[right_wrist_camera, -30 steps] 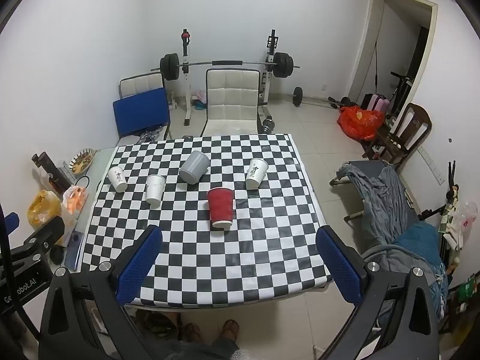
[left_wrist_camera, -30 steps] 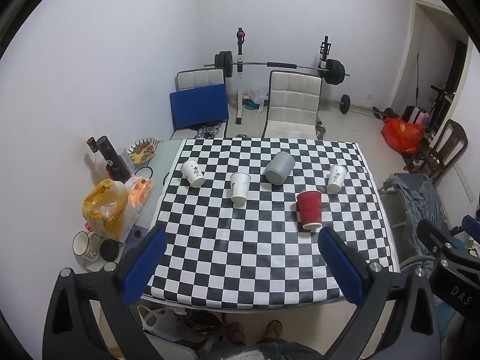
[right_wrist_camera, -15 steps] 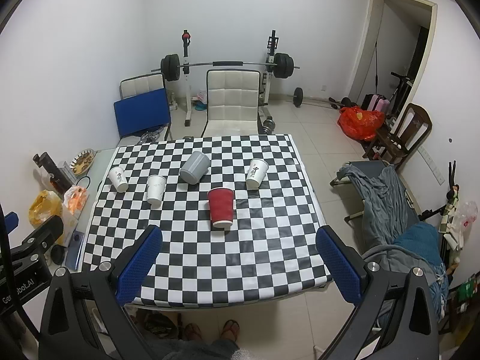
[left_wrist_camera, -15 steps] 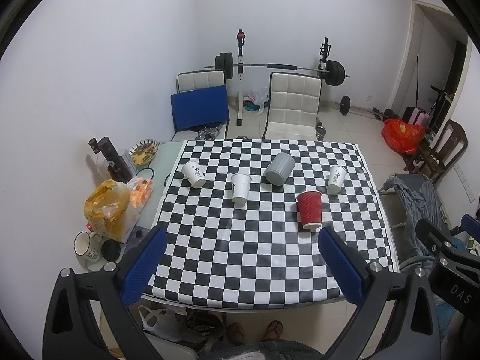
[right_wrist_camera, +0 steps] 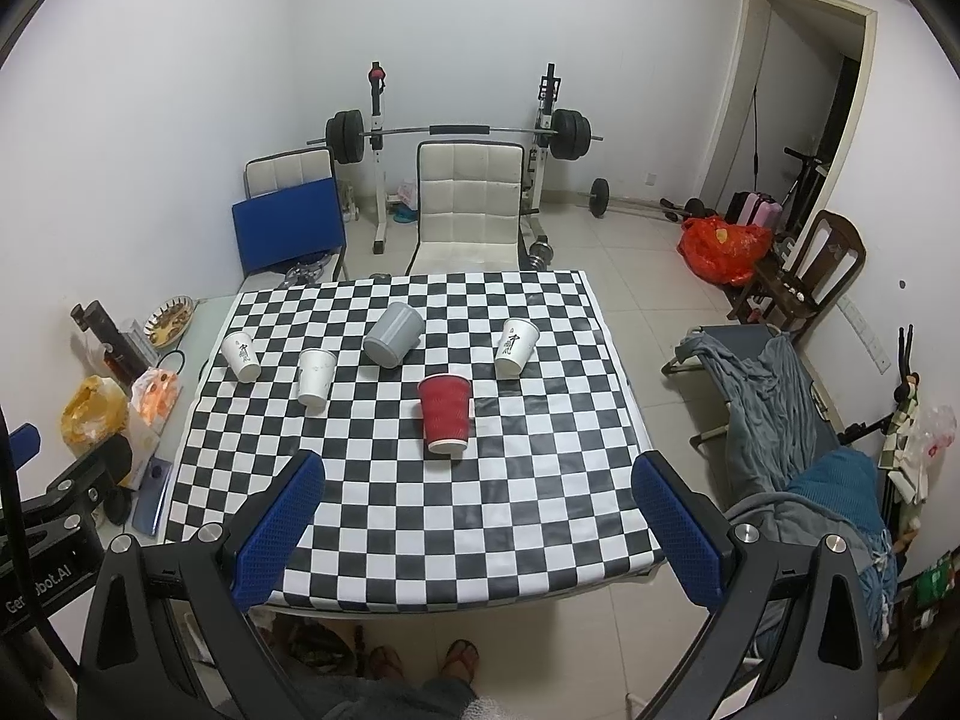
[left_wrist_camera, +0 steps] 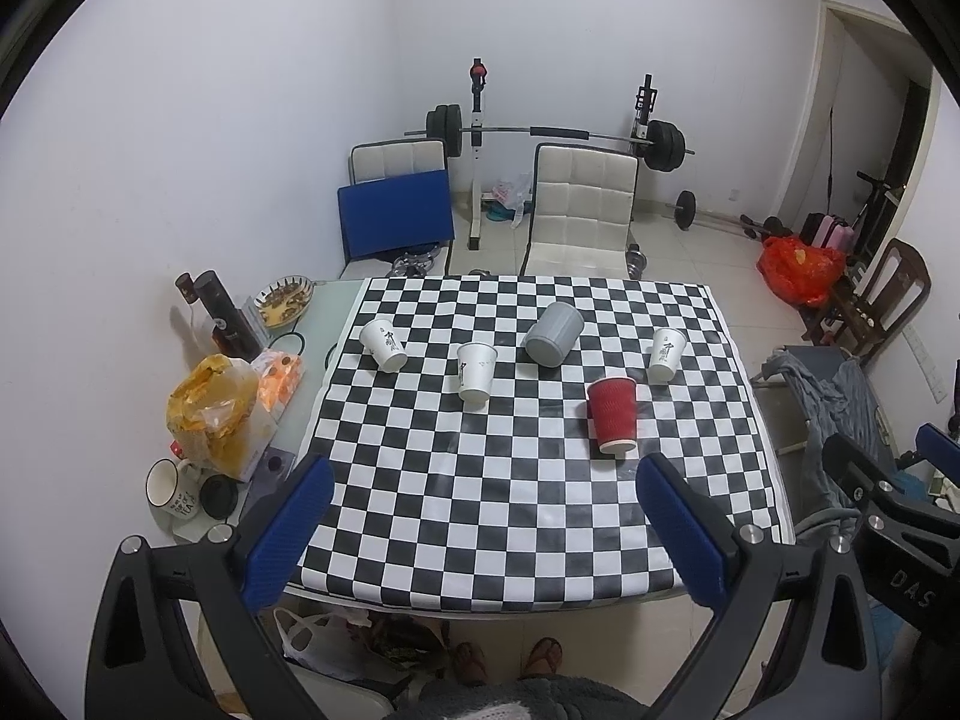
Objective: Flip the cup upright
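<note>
Light: even, soft indoor; dim doorway [right_wrist_camera: 798, 120]
Shadows: faint
Edges: strong fisheye bending, black corners
Focus: sharp centre; softer rim

Five cups sat on a checkered table [left_wrist_camera: 480, 516]; the red cup [left_wrist_camera: 612, 415] stood upside down beyond the wide-spread left gripper [left_wrist_camera: 483, 531].

Three white cups [left_wrist_camera: 477, 373], one grey [left_wrist_camera: 553, 334], one red [left_wrist_camera: 612, 414].
</note>
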`<control>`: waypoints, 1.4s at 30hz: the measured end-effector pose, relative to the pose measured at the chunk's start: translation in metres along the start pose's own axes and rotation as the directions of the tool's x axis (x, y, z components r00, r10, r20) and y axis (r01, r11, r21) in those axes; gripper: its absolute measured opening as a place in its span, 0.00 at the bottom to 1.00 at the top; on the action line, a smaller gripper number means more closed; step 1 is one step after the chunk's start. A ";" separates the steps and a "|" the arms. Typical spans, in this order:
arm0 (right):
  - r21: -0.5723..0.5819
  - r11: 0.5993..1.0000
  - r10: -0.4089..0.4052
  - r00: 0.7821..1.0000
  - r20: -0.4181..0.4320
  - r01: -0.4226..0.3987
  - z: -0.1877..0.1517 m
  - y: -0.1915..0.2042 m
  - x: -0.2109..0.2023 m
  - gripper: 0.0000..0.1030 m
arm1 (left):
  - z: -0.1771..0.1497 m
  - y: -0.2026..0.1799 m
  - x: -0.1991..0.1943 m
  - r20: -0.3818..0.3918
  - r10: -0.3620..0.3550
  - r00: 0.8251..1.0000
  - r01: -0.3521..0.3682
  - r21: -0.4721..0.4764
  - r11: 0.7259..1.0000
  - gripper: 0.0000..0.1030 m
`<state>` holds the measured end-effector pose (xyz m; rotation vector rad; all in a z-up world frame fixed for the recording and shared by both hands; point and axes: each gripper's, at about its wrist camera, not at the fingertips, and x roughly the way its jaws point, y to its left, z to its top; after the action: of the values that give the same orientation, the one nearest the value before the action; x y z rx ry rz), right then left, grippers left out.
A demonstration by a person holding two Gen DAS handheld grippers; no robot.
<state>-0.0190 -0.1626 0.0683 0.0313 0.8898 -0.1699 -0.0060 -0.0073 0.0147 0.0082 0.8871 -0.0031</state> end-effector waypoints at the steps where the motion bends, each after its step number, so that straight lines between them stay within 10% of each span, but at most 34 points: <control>1: 0.002 1.000 0.000 1.000 0.001 0.000 0.000 0.000 0.000 1.00 | 0.000 0.000 0.000 0.000 -0.001 1.000 0.001 0.000 1.000 1.00; 42: 0.004 1.000 0.004 1.000 0.011 -0.004 0.008 0.006 -0.014 1.00 | 0.004 -0.007 -0.010 0.019 -0.001 1.000 0.001 -0.002 1.000 1.00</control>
<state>-0.0205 -0.1553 0.0833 0.0356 0.8786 -0.1680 -0.0088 -0.0141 0.0250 0.0058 0.8677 -0.0035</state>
